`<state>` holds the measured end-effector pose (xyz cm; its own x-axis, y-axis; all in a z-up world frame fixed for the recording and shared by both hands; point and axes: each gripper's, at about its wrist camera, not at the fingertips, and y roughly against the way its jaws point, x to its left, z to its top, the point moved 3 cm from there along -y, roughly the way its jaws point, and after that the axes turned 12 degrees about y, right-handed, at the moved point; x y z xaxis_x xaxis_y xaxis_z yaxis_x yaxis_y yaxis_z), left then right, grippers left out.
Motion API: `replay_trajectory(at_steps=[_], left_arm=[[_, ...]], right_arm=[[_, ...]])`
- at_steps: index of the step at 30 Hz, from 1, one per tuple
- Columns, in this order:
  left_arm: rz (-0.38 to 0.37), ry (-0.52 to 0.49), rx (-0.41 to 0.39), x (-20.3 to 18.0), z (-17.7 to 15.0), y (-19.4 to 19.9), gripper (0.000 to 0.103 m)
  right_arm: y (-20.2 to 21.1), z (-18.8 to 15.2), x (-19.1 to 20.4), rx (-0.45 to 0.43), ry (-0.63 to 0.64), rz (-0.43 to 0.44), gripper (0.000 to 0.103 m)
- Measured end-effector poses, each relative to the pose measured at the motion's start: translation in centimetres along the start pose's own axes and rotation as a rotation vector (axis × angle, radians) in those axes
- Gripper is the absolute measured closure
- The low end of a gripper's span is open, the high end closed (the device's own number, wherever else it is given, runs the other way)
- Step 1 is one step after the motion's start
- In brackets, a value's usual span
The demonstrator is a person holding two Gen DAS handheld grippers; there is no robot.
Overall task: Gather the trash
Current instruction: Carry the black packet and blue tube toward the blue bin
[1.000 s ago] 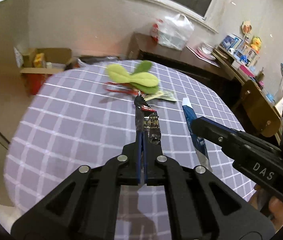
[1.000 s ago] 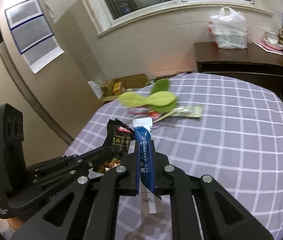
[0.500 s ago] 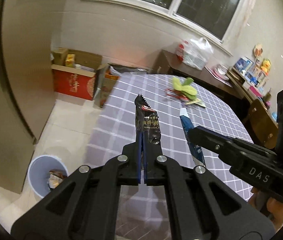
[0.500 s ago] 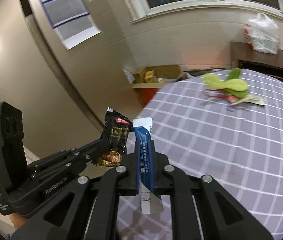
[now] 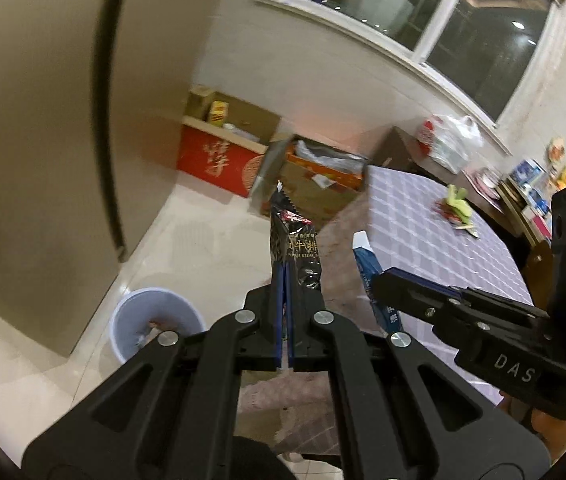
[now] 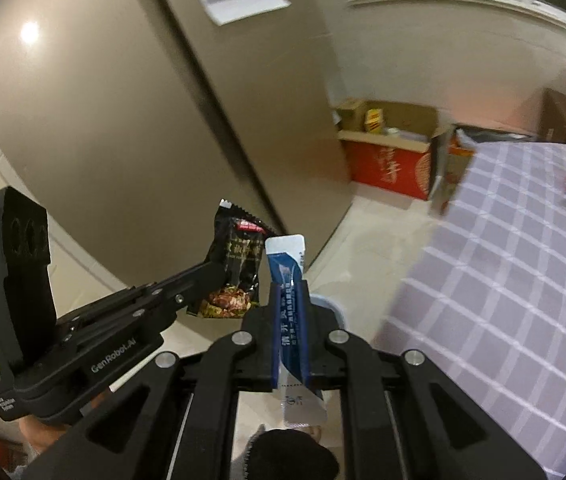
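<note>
"DAS" stands in pale letters on the right gripper (image 5: 379,284) body. "GenRobot.AI" runs along the left gripper (image 6: 219,270) body. The black wrapper (image 5: 295,248) carries Chinese characters above small print reading "PEPPER STEAK".

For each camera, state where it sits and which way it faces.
Left wrist: sits on the left tongs, looking along them down at the floor and blue trash bin; the tongs pinch a black snack wrapper, and the right tongs cross in from the right.
Right wrist: sits on the right tongs, facing the fridge and floor; they pinch a blue sachet, with the left tongs at left.
Shared: both wrappers, the red box, the checked tablecloth.
</note>
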<state>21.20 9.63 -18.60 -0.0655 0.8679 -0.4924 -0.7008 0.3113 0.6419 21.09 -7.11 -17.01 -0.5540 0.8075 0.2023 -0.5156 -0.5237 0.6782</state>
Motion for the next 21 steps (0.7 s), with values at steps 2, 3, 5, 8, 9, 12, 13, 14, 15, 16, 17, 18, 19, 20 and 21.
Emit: replay_trajectory(at_steps=[2, 3, 5, 8, 9, 12, 13, 14, 15, 16, 17, 18, 19, 20, 21], left_arm=[[0.021, 0.02, 0.003, 1.8, 0.0, -0.1, 0.102], [0.029, 0.031, 0.004, 2.5, 0.1, -0.2, 0.102], [0.052, 0.054, 0.006, 4.5, 0.2, -0.3, 0.102], [0.086, 0.09, 0.008, 7.2, 0.4, -0.6, 0.102], [0.1, 0.106, 0.011, 8.3, 0.4, -0.8, 0.102], [0.126, 0.138, 0.021, 10.4, 0.5, -1.5, 0.102], [0.131, 0.145, 0.024, 10.9, 0.5, -1.7, 0.102], [0.139, 0.152, 0.028, 11.6, 0.5, -1.9, 0.102], [0.154, 0.158, 0.028, 12.2, 0.6, -2.3, 0.102], [0.166, 0.16, 0.029, 12.7, 0.6, -2.4, 0.102], [0.178, 0.165, 0.03, 13.2, 0.6, -2.6, 0.102], [0.19, 0.172, 0.032, 13.6, 0.7, -2.9, 0.102], [0.203, 0.178, 0.036, 14.2, 0.7, -3.2, 0.102], [0.219, 0.177, 0.04, 14.6, 0.8, -3.5, 0.102], [0.232, 0.177, 0.044, 14.9, 0.8, -3.8, 0.102]], right_arm=[[-1.9, 0.2, 1.2, 0.02, 0.008, 0.024, 0.094], [-2.9, 0.2, 1.8, 0.034, 0.01, 0.037, 0.094], [-4.6, 0.2, 2.7, 0.056, 0.019, 0.053, 0.094], [-7.0, 0.4, 3.8, 0.085, 0.036, 0.07, 0.094], [-7.6, 0.5, 4.0, 0.091, 0.041, 0.073, 0.094], [-9.6, 0.4, 4.9, 0.115, 0.051, 0.082, 0.094], [-10.2, 0.4, 5.0, 0.121, 0.055, 0.082, 0.094], [-10.9, 0.4, 5.2, 0.127, 0.06, 0.083, 0.094], [-11.3, 0.4, 5.5, 0.128, 0.063, 0.083, 0.094], [-12.1, 0.6, 5.4, 0.124, 0.063, 0.086, 0.092], [-12.5, 0.6, 5.4, 0.116, 0.061, 0.083, 0.092], [-13.1, 0.8, 5.4, 0.109, 0.067, 0.079, 0.084], [-13.5, 0.8, 5.5, 0.103, 0.08, 0.073, 0.069], [-13.8, 0.8, 5.5, 0.096, 0.089, 0.053, 0.064], [-14.1, 0.8, 5.5, 0.09, 0.093, 0.035, 0.06]])
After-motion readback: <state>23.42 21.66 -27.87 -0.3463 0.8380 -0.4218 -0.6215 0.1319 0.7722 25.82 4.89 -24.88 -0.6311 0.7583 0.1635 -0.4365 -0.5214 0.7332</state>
